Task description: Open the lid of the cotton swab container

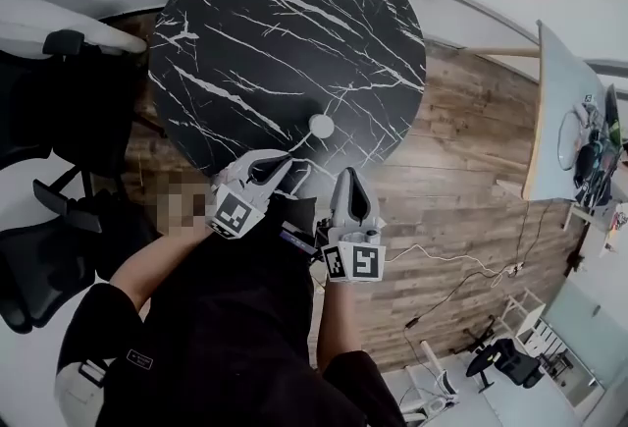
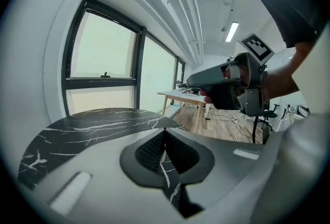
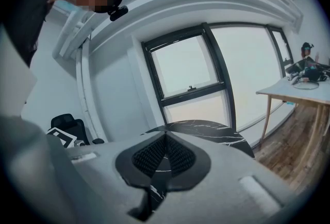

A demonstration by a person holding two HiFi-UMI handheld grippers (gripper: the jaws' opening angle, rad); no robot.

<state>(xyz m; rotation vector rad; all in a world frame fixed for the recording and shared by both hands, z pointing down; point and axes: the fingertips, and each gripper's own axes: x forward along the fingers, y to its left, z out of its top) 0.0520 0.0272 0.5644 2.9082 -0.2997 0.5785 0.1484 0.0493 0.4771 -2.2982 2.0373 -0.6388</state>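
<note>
The cotton swab container [image 1: 321,126] is a small round white thing with its lid on, standing near the front of the round black marble table [image 1: 255,32]. Neither gripper view shows it. My left gripper [image 1: 279,166] hangs over the table's near edge, below and left of the container, and it is shut and empty. My right gripper [image 1: 351,180] is held just off the edge, below and right of the container, also shut on nothing. In the left gripper view the pads [image 2: 154,147] meet above the tabletop [image 2: 87,127]. The right gripper's pads [image 3: 154,155] are pressed together too.
Black office chairs [image 1: 44,253] stand to the left of the table. A light wooden table [image 1: 564,121] with several items is at the right. Cables [image 1: 461,268] run across the wooden floor. Large windows [image 2: 103,53] lie beyond the marble table.
</note>
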